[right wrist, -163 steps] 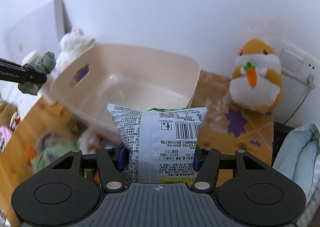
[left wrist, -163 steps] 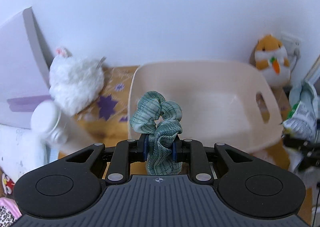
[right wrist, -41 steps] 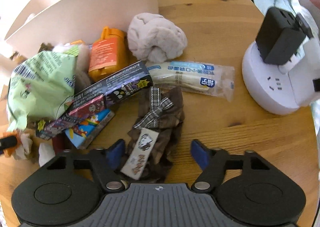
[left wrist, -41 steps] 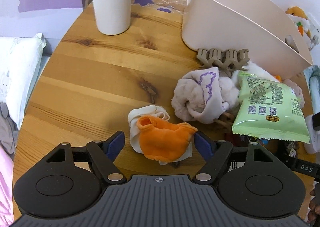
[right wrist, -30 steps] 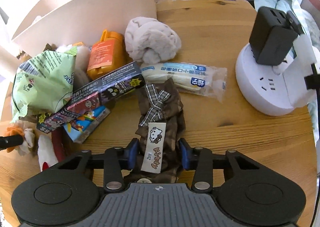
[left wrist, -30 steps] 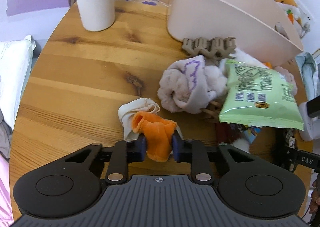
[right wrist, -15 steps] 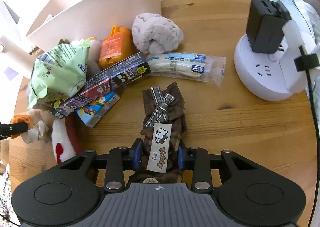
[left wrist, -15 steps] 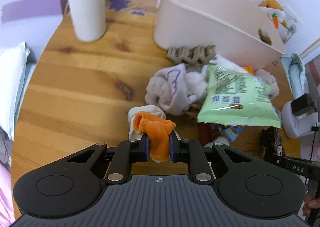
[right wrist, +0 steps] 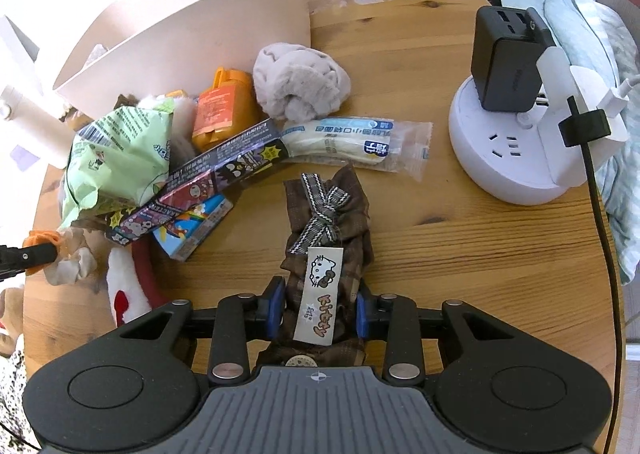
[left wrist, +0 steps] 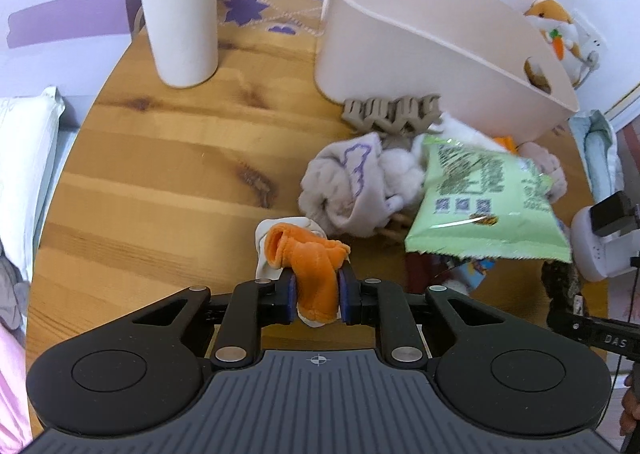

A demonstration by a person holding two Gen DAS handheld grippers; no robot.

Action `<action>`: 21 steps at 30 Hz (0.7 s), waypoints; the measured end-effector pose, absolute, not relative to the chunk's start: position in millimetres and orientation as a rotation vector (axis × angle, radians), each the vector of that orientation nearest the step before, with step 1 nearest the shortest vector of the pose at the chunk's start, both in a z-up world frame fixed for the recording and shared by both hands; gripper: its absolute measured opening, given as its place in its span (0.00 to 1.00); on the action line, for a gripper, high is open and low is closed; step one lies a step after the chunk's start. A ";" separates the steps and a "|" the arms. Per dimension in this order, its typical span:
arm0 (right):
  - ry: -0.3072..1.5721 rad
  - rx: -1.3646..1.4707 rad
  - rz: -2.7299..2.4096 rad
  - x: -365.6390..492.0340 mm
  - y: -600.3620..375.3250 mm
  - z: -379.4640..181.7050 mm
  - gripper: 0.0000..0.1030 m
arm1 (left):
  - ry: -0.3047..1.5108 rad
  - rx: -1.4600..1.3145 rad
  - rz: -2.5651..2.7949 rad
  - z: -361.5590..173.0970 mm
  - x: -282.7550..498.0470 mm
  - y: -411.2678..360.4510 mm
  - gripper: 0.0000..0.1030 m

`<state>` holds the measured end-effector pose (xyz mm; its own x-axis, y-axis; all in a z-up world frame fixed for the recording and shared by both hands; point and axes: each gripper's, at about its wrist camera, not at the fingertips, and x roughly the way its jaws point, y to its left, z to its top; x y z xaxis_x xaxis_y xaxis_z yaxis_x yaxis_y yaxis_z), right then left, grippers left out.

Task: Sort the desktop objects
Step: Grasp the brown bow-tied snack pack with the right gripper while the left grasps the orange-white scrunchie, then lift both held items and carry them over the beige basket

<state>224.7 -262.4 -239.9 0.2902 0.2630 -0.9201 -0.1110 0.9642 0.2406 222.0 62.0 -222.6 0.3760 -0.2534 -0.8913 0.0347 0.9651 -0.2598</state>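
Beige plastic bin (left wrist: 420,54) is sitting at the far side of the round wooden table (left wrist: 160,174), clutter heaped against it. Both grippers, open around their picks a moment ago, are now clamping them. Left gripper (left wrist: 318,290) is pinching the orange-and-white fleece sock (left wrist: 308,254); right gripper (right wrist: 318,304) is squeezing the brown plaid bow hair tie (right wrist: 328,222), both looking ready for lifting binward.
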 end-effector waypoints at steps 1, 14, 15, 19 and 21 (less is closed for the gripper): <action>1.253 0.135 0.252 224.3 -262.0 -239.3 0.31 | 1.177 -0.210 -0.182 -224.3 221.6 62.2 0.18; 1.264 0.135 0.237 224.0 -264.7 -242.5 0.31 | 1.194 -0.227 -0.151 -231.4 219.3 65.1 0.32; 1.264 0.137 0.234 223.7 -265.2 -242.5 0.31 | 1.194 -0.229 -0.150 -231.1 219.2 65.6 0.32; 1.264 0.140 0.230 222.8 -266.0 -242.8 0.31 | 1.184 -0.231 -0.137 -228.9 218.4 68.8 0.37; 1.266 0.141 0.231 222.3 -265.8 -243.6 0.31 | 1.174 -0.226 -0.126 -228.4 218.0 70.1 0.47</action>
<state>222.3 -265.8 -243.6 0.2813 0.2494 -0.9267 -0.0943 0.9682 0.2319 218.0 70.1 -228.4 0.3825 -0.2151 -0.8986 -0.0196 0.9704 -0.2406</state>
